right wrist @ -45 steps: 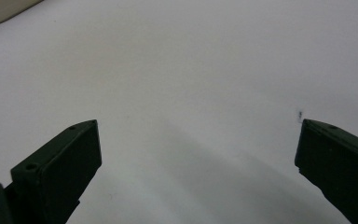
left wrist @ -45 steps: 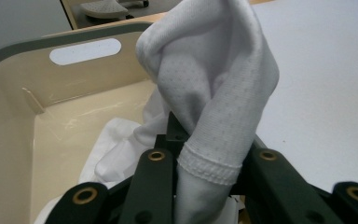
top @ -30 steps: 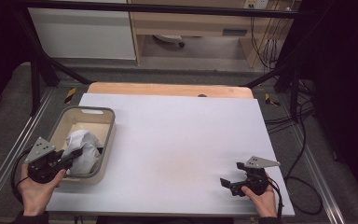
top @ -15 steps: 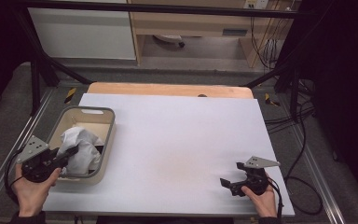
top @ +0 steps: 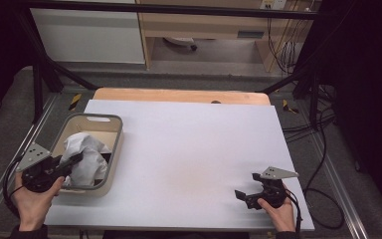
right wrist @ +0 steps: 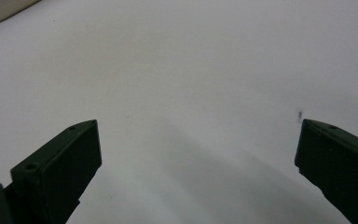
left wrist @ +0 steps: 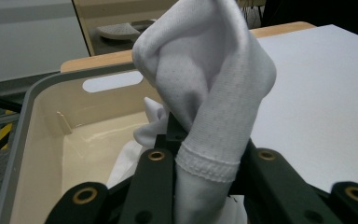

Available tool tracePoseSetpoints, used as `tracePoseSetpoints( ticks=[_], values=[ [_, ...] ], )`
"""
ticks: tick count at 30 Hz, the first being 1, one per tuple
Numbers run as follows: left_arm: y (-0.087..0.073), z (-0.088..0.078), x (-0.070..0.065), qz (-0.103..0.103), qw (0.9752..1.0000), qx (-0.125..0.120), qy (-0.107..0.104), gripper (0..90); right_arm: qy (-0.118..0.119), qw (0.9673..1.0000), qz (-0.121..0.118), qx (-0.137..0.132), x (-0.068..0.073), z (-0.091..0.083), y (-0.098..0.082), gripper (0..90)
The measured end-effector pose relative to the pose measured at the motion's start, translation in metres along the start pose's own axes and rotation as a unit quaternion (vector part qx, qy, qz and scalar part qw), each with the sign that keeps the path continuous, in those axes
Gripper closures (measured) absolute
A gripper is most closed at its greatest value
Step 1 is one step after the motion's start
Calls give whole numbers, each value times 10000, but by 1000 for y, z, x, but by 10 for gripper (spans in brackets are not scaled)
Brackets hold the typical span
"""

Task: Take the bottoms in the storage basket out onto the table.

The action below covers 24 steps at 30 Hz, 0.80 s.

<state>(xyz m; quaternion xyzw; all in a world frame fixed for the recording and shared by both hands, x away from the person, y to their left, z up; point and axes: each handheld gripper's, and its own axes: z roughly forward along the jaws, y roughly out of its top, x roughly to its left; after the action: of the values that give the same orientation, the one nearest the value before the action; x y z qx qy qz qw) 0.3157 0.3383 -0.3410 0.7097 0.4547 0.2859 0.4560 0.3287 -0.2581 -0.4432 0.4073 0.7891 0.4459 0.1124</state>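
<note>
White board covers the tabletop (top: pixel 189 149), with a strip of bare wood along its far edge and dark floor and cables around it. At the near left corner the person's left hand (top: pixel 30 199) grips the left gripper (top: pixel 72 163) from below, forearm coming in from the bottom edge, the tool angled up and to the right over the near rim of the grey-rimmed cream plastic bin (top: pixel 110 164). Its jaws are clamped on a white knitted cloth (left wrist: pixel 214 93), which bulges up above them and trails down into the bin, where more white fabric lies. At the near right corner the right hand (top: pixel 278 211) rests the right gripper (top: pixel 242 195) low over the bare board, pointing left, its jaws spread wide with nothing between them.
</note>
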Motion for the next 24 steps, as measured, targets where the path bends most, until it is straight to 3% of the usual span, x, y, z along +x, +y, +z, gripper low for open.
tracePoseSetpoints(
  ticks=[24],
  values=[
    [15,-3,-1,108,9999,-84,11,769,-1,10000,25,38,0,1,0,7]
  ],
)
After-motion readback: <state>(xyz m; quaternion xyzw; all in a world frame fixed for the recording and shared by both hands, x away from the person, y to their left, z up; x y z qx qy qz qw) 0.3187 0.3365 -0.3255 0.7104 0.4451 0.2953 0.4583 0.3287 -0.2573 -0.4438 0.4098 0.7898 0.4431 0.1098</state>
